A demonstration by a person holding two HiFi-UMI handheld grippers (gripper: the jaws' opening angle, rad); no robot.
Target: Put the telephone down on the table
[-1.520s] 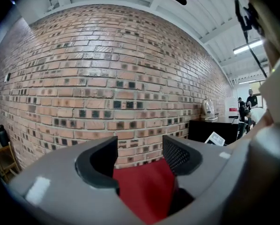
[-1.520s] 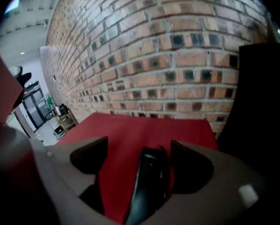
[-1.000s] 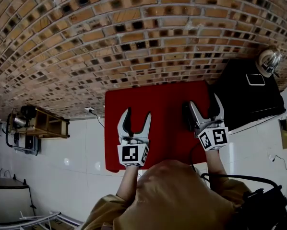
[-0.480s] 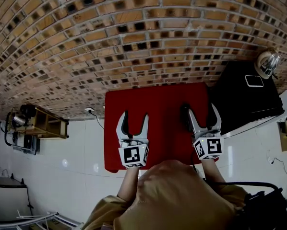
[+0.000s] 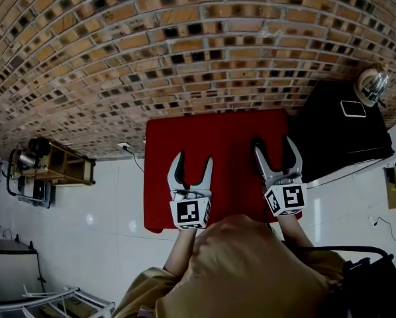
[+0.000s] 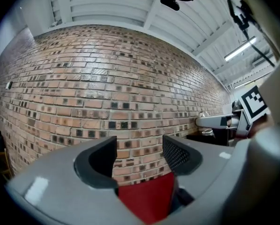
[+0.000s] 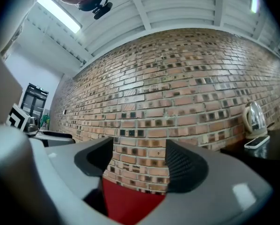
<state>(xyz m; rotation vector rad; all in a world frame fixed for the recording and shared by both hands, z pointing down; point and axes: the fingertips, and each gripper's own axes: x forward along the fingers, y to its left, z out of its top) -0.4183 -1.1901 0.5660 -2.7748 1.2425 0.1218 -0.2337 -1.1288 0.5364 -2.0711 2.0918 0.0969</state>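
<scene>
A small flat telephone (image 5: 352, 109) with a pale rim lies on the black cabinet (image 5: 330, 144) to the right of the red table (image 5: 211, 138). It also shows at the right edge of the right gripper view as the telephone (image 7: 257, 142). My right gripper (image 5: 273, 150) hovers over the table's right part. Its jaws stand partly apart, and only brick wall and red tabletop show between them. My left gripper (image 5: 191, 166) is open and empty over the table's middle. Neither gripper touches the telephone. A dark strip runs beside the right gripper's left finger; I cannot tell what it is.
A metal kettle (image 5: 371, 85) stands on the cabinet behind the telephone. The brick wall (image 5: 185, 52) rises right behind the table. A wooden shelf unit (image 5: 59, 167) stands on the white floor at the left. Black gear with cables (image 5: 370, 277) lies at the lower right.
The right gripper's jaws have narrowed from wide apart to about half as wide, and it has shifted slightly left. The left gripper has hardly moved.
</scene>
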